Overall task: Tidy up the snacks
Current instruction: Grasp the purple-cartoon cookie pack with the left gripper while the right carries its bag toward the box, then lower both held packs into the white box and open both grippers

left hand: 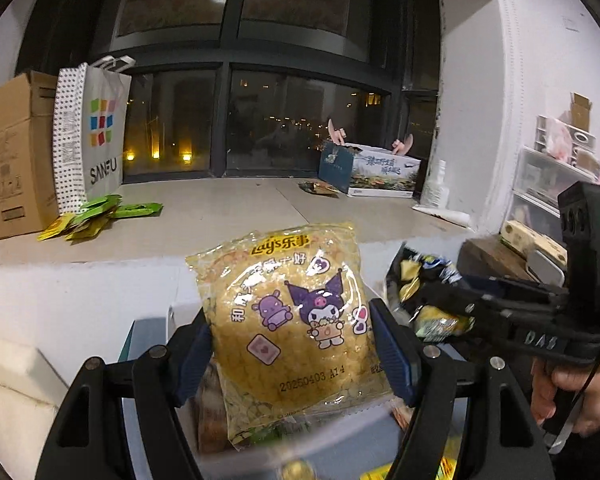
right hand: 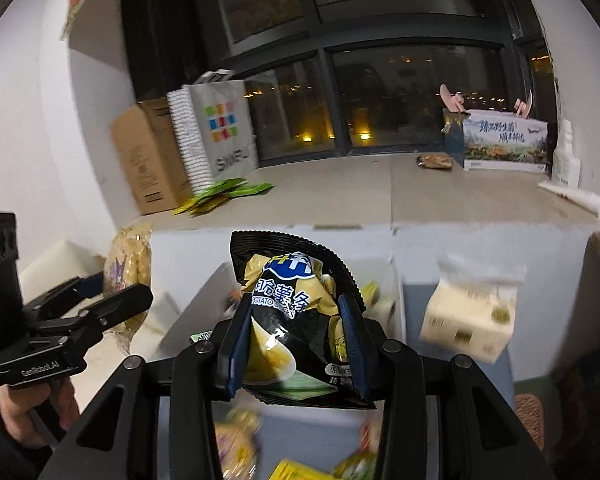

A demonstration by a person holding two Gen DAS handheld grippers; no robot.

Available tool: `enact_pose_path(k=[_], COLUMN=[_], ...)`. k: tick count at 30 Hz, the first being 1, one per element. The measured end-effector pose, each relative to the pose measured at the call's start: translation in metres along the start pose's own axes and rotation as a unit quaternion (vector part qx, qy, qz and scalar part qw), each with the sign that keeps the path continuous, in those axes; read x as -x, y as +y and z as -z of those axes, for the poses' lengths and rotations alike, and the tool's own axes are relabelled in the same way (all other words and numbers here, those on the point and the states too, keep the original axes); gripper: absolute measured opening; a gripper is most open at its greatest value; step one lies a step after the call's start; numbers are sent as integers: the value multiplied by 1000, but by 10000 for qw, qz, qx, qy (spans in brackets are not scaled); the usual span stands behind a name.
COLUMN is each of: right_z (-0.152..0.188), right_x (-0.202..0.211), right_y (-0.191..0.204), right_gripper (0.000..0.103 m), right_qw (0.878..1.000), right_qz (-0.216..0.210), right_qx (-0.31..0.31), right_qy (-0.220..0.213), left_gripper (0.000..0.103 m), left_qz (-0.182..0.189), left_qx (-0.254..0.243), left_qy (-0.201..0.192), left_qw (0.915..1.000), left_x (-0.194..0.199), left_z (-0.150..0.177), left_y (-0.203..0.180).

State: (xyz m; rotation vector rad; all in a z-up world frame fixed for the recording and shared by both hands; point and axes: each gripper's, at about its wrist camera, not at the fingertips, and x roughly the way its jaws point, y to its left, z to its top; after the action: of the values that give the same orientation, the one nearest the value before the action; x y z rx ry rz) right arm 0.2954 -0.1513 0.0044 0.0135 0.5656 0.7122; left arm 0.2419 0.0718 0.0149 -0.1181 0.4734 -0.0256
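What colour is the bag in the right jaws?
Black with yellow panels, on the potato sticks bag; the right wrist view shows it best.

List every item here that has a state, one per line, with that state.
Left claw: shut on yellow Lay's chip bag.
Right claw: shut on black potato-stick bag.
Yellow Lay's chip bag: sealed, held upright.
Black potato-stick bag: sealed, crumpled.
Brown cardboard box: upright.
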Motion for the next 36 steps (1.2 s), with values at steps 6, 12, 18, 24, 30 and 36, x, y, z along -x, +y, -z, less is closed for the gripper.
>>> enact_pose_path(k=[6,12,18,24,30,36], right_z=[-26,-23,-13,-17,-18,-2], right_x=[-59,-96,-94,-68,-10,65], right_y=[-16,-29,-41,-31,1,23], right_gripper=[45,93,103,103,103,103], right_qw=[9993,9970,9957,9979,9992,9922], right_qz=[141,185,465,428,150,-120], right_qx=[-68,-151,-233,-117,314,638], right_qy=[343,729,771,475,-184,-1061], left_gripper=[78,103,103,103,103,103], left_qz=[-94,-482,-620,-628,-364,-200], left_qx=[-141,79,90,43,226,216], left_qy=[420,910,825,632,156,41], left_qw=[9990,9947,9946,9960,9990,9996], left_x=[-64,-92,-75,-37,32,100], left_z=[-13,0,4,5,15,45], left_y=[8,23,30,22,0,-26])
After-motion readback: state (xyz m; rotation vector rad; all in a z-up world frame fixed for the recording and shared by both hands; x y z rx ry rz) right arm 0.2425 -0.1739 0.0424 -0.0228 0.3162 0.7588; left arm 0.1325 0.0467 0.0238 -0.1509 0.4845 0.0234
